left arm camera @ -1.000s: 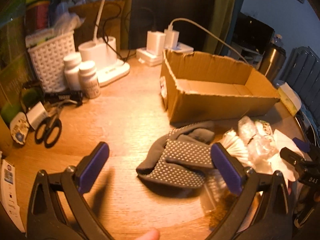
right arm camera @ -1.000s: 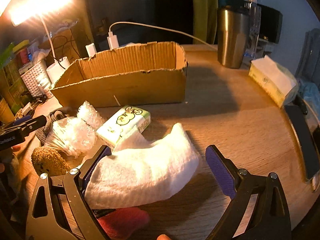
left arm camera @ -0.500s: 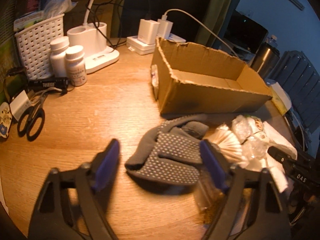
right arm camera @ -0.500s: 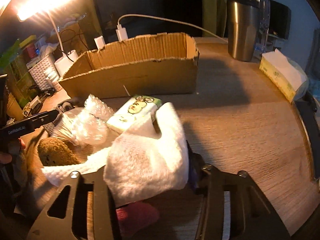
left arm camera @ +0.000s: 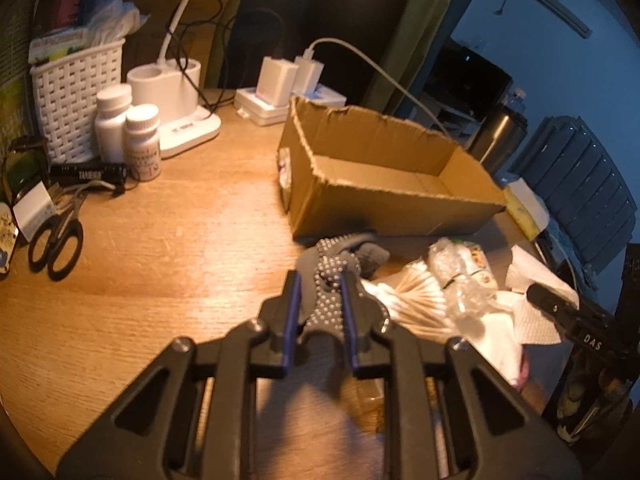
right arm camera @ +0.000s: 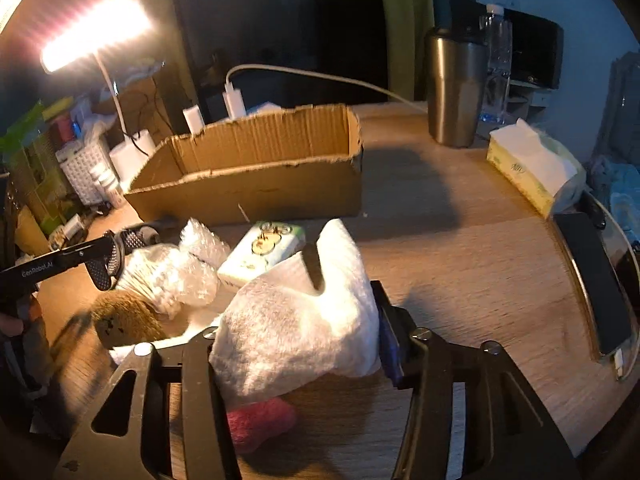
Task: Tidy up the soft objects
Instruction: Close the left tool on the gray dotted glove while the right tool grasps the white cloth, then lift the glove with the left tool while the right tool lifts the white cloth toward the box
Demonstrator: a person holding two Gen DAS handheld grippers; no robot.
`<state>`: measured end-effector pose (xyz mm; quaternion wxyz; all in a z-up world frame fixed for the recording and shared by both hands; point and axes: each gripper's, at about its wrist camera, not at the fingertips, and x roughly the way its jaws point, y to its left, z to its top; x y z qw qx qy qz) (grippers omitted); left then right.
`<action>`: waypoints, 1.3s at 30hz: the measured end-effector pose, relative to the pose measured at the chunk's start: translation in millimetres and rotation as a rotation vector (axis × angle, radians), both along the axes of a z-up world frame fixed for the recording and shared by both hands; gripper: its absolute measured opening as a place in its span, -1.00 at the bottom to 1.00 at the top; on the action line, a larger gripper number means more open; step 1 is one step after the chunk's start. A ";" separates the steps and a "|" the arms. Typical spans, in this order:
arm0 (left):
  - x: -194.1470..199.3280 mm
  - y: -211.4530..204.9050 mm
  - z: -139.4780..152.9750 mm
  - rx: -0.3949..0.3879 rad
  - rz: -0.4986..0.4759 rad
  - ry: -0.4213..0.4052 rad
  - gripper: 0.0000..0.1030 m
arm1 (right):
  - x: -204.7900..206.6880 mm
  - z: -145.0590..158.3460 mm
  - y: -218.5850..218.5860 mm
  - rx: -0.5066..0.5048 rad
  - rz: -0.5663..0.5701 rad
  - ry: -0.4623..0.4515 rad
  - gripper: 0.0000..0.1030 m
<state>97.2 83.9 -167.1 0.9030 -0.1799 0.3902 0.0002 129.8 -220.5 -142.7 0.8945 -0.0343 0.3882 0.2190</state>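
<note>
Pinching dotted glove [left arm camera: 326, 300]; left gripper [left arm camera: 319, 314] arm reads "GenRobot.AI".

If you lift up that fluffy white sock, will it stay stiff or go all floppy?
Probably floppy: the white sock already bunches and folds between the right gripper's closed fingers. It looks fluffy, so likely light. Its loose end may droop and drag over the tissue pack.

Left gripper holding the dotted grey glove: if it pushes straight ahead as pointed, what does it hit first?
Probably the open brown cardboard box: the left gripper, shut on the grey dotted glove, points at its near side wall. Depth is unclear; the glove's dangling front would likely touch first.
</note>
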 end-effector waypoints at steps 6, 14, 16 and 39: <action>-6.6 -3.0 15.8 -0.015 -0.021 -0.046 -0.66 | -4.0 15.4 -4.0 0.011 0.005 -0.047 -0.69; -10.3 -8.1 47.8 -0.013 -0.036 -0.129 -0.70 | -0.6 42.9 -7.6 0.042 0.020 -0.122 -0.69; -10.2 -10.0 56.7 -0.005 -0.041 -0.151 -0.76 | 2.4 47.7 -8.7 0.049 0.023 -0.135 -0.69; 27.9 -4.7 -12.3 0.127 -0.060 0.106 -0.29 | 11.1 52.9 -5.7 0.090 0.075 -0.154 -0.69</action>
